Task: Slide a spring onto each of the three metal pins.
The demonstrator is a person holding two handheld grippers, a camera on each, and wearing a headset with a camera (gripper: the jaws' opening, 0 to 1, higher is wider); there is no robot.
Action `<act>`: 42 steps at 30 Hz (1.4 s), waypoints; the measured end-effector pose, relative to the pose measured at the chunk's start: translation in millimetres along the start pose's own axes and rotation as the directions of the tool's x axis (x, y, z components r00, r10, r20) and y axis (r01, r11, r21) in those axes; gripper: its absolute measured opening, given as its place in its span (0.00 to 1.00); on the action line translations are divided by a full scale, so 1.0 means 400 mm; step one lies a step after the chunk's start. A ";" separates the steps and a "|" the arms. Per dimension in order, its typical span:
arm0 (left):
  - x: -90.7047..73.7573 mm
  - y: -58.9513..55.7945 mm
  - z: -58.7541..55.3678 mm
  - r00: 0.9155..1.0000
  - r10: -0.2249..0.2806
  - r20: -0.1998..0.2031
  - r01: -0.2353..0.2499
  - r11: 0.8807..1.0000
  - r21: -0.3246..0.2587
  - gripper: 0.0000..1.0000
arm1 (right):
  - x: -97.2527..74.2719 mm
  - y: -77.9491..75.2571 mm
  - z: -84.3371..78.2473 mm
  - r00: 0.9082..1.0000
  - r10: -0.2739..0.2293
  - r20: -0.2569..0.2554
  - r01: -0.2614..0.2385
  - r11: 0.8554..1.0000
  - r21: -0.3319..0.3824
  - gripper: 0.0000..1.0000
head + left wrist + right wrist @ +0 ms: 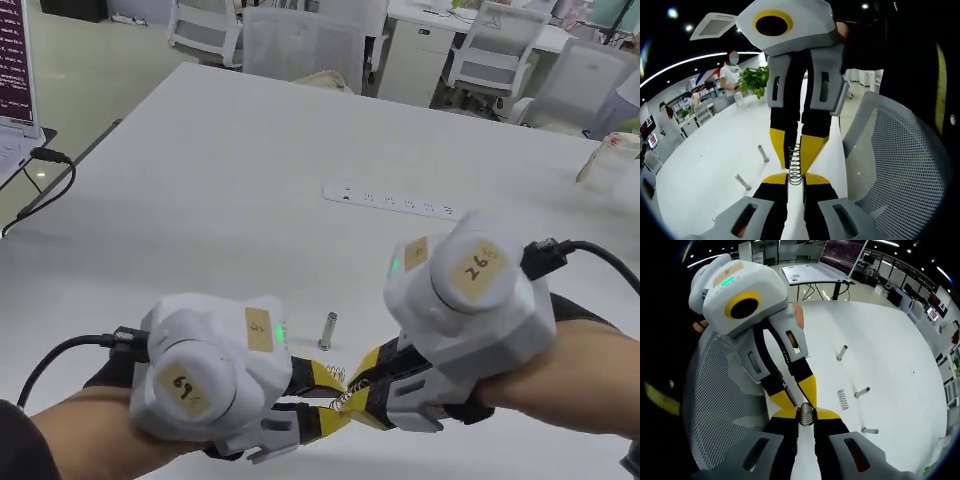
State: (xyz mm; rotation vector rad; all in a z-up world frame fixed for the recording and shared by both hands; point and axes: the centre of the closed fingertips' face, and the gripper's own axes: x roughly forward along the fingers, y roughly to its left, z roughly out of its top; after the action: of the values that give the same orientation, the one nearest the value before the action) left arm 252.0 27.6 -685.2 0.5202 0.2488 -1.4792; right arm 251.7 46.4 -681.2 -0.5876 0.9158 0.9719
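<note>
Chunky white housings on left gripper (330,398) and right gripper (362,390), black jaws tipped yellow, tan stickers (185,385) reading 69 and 26, black cables (60,350).

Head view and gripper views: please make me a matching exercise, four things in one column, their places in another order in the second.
1 held spring
2 loose spring
3 power strip
4 upright pin

a lying flat on the table
b far across the table
c between left gripper and right gripper
d standing close beyond the held spring

Pairs: 1-c, 2-a, 3-b, 4-d
</note>
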 end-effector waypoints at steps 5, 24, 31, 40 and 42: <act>0.000 -0.001 0.002 1.000 -0.004 0.019 0.004 1.000 -0.007 0.03 | -0.002 0.001 0.000 1.000 0.004 -0.011 -0.004 1.000 0.002 0.08; -0.062 0.024 -0.022 0.997 0.014 0.073 -0.004 0.990 -0.137 0.20 | -0.049 -0.053 -0.015 0.998 -0.040 -0.038 0.041 0.999 0.014 0.08; -0.112 0.038 -0.034 0.993 0.042 0.109 -0.022 0.983 -0.180 0.24 | -0.081 -0.092 -0.030 0.996 -0.073 -0.046 0.075 0.997 0.032 0.08; -0.157 0.061 -0.039 0.982 0.102 0.159 -0.060 0.966 -0.250 0.31 | -0.105 -0.125 -0.040 0.994 -0.100 -0.043 0.102 0.993 0.051 0.08; -0.163 0.062 -0.040 0.980 0.112 0.163 -0.067 0.964 -0.257 0.33 | -0.110 -0.133 -0.042 0.993 -0.106 -0.043 0.108 0.993 0.054 0.08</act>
State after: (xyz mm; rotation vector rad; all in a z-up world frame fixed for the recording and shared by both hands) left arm 272.9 92.8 -664.0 0.1925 0.2646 -1.3721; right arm 281.0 -10.5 -650.3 -0.6040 0.9345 0.8379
